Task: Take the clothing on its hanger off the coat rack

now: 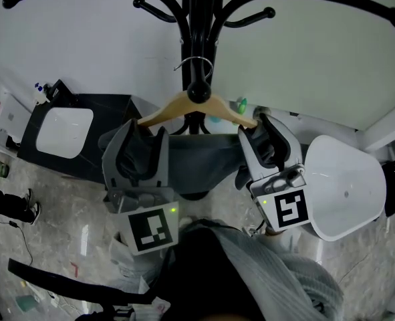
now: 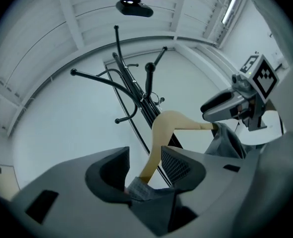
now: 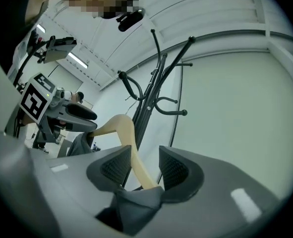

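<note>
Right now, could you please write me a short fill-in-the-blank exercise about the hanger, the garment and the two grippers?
1. The wooden hanger hangs from the black ____.
2. The garment draped on it is ____ in colour.
3. The left gripper and the right gripper each have open jaws with an arm of the ____ running between them.

Missing words: coat rack; grey; hanger.
</note>
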The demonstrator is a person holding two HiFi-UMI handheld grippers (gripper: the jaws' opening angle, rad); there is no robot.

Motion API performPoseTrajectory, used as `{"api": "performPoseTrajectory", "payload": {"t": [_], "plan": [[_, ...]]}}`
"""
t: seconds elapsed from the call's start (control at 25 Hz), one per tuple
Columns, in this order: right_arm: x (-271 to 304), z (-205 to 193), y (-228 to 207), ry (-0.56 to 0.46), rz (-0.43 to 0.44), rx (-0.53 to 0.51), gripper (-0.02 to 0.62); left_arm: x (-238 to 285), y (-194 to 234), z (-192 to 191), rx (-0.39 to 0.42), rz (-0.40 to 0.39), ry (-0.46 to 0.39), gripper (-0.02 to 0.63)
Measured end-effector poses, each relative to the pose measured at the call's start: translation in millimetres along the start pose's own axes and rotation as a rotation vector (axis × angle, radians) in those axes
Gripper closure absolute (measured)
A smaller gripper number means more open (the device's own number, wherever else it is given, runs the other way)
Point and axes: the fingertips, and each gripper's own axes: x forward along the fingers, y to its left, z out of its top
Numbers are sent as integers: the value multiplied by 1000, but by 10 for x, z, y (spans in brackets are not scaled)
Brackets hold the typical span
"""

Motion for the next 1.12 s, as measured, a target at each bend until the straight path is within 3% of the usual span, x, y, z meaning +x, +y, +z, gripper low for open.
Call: {"api": "performPoseTrajectory", "payload": {"t": [0.16, 0.4, 0.68, 0.84, 0.92, 1.12], "plan": [[138, -9, 51, 62, 35, -114, 394, 85, -11, 8, 112, 17, 19, 414], [296, -147, 222, 182, 108, -236, 358, 232, -166, -167, 220, -62, 119, 414], [425, -300, 228, 238, 78, -383, 371, 366, -208, -268, 289, -60, 123, 416], [436, -288, 171, 217, 30, -402, 474, 396, -180, -256, 300, -49, 118, 425], [447, -291, 163, 212, 24, -403, 474, 400, -155, -251, 318, -32, 121, 479], [479, -293, 146, 200, 4, -410, 474, 435, -154, -251, 340, -29, 137, 488]]}}
